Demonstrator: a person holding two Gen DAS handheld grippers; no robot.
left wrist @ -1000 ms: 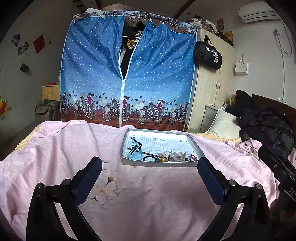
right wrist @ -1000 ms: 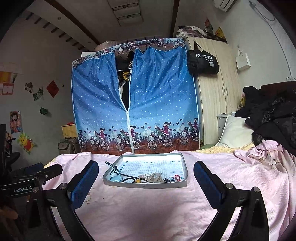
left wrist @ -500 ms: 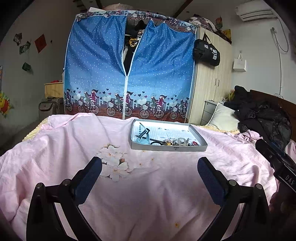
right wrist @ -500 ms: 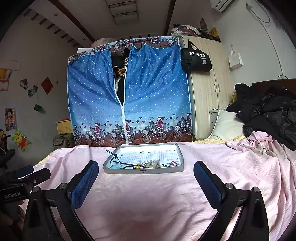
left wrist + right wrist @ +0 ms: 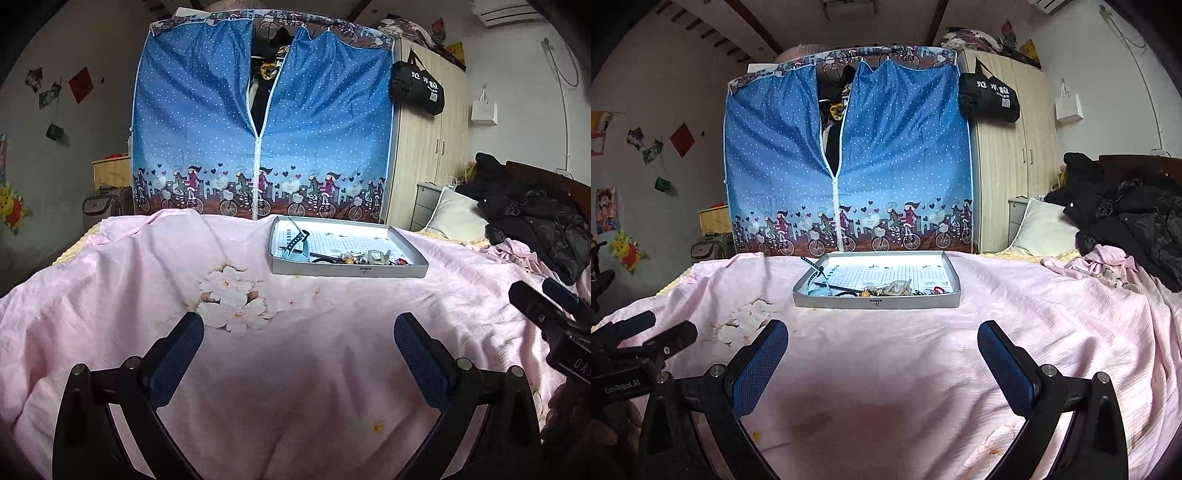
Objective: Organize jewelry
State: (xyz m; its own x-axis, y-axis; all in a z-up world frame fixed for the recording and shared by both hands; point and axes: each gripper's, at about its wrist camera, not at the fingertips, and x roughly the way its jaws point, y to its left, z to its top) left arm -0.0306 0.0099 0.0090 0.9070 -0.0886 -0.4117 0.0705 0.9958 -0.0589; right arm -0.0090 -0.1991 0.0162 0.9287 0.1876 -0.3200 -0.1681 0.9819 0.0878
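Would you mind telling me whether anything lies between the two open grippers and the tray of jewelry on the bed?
Nothing visible does. Between the right gripper and the grey tray lies only bare pink bedspread; the same holds for the left gripper. The jewelry sits heaped along the tray's near edge.

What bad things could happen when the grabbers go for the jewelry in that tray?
1. The small pieces lie bunched along the near wall of the tray, so wide jaws might pinch several together or tangle them.
2. The tray rests on a soft, wrinkled pink blanket; a push could tip or slide it.
3. Both grippers, left and right, are open and close together, so they might bump.
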